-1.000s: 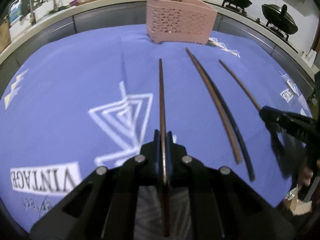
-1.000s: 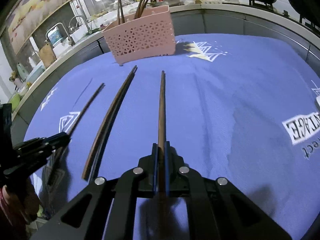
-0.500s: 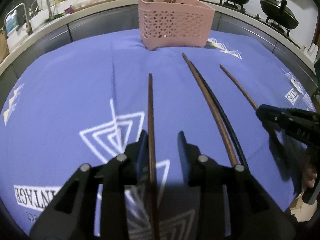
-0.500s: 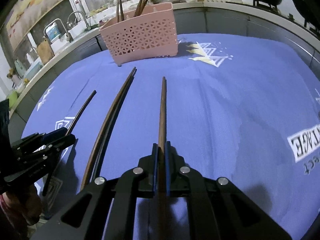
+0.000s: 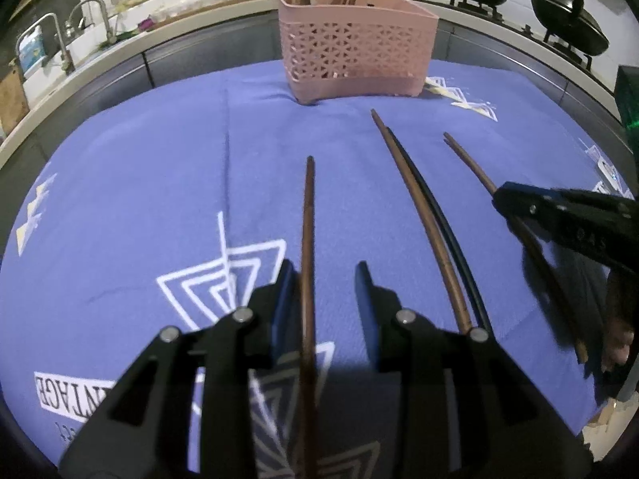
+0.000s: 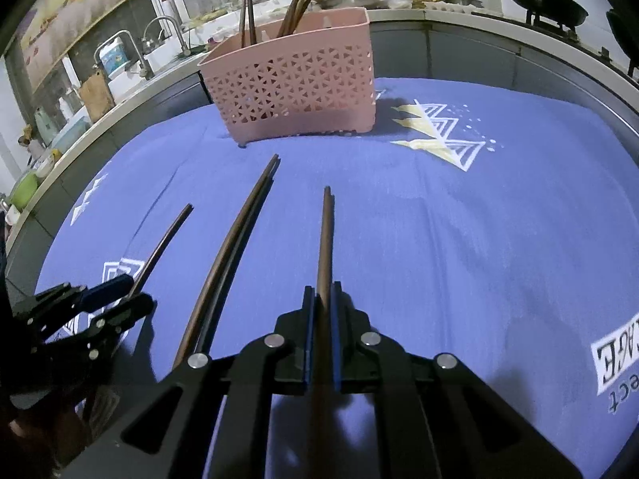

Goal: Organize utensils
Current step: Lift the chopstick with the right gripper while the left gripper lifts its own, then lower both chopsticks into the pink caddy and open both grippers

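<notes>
Pink basket (image 6: 295, 84) at far edge of blue cloth (image 6: 459, 239) already holds several chopsticks upright (count unclear). Four sticks outside basket.

Left gripper (image 5: 325, 283): fingers apart, brown chopstick (image 5: 307, 231) lies between them, close to left pad, not clamped.

Right gripper (image 6: 321, 307): fingers together, clamped on second brown chopstick (image 6: 325, 235), tip pointing toward basket.

Brown-and-black pair (image 5: 423, 215) lies side by side on cloth between grippers, untouched.

Judgement: partly done; held stick likely goes in basket next, three others remain.
</notes>
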Tool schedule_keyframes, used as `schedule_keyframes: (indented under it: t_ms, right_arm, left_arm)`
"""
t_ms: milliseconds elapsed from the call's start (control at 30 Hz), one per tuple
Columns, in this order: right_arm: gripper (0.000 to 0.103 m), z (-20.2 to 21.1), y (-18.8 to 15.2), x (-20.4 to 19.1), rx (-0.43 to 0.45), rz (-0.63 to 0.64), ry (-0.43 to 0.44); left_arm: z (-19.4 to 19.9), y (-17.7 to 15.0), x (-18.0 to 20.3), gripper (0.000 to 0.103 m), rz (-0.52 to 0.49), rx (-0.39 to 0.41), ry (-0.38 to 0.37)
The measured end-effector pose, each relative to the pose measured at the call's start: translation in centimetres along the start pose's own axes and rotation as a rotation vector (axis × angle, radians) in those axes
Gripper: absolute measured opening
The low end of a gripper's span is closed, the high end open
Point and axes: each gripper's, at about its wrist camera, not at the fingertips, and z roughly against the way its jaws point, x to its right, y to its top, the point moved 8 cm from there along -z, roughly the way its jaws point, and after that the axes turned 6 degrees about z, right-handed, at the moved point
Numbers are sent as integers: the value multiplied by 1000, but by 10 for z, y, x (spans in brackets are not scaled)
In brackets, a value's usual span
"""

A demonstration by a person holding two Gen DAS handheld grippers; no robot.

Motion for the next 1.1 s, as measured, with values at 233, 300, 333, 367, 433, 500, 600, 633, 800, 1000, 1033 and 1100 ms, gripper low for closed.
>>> schedule_keyframes:
  t_ms: [233,300,333,367,433,500,600,633,800,1000,1033,1100]
  right_arm:
    - [9,-4,5,-2,9,58,-20]
    - [8,-4,6,-2,13,69,-22]
    - [7,-5,6,-2,15,76,-24]
    - [6,-5,6,-3,17,82,-22]
    - [6,-5,6,-2,18,75,-9]
    - [6,-4,6,-2,9,49,36]
    - [6,-4,4,-1,-13,-53,156]
    - [6,-4,3,0,-14,-93,197]
    - [6,7,2,5,5,-302,396]
    - [6,17,-2,12,23,-364,413]
    - [6,18,-3,12,24,-364,413]
    - [6,19,-3,11,26,-366,414]
  left_arm:
    - [-1,1,1,30,8,0,11]
    - [-3,3,1,30,4,1,11]
    - [-4,4,2,25,1,4,10]
    - [-5,6,4,18,-5,5,-4]
    - [-6,7,8,6,-11,1,-18]
    - [-7,8,9,6,-15,7,-13]
    - [-7,7,5,6,9,-1,-41]
    - [-7,7,4,6,21,-7,-53]
    - [-4,7,-10,6,163,-35,-203]
    - [3,13,-19,6,251,-21,-293]
    - [3,13,-19,6,251,-22,-293]
    - [4,15,-19,6,253,-22,-295]
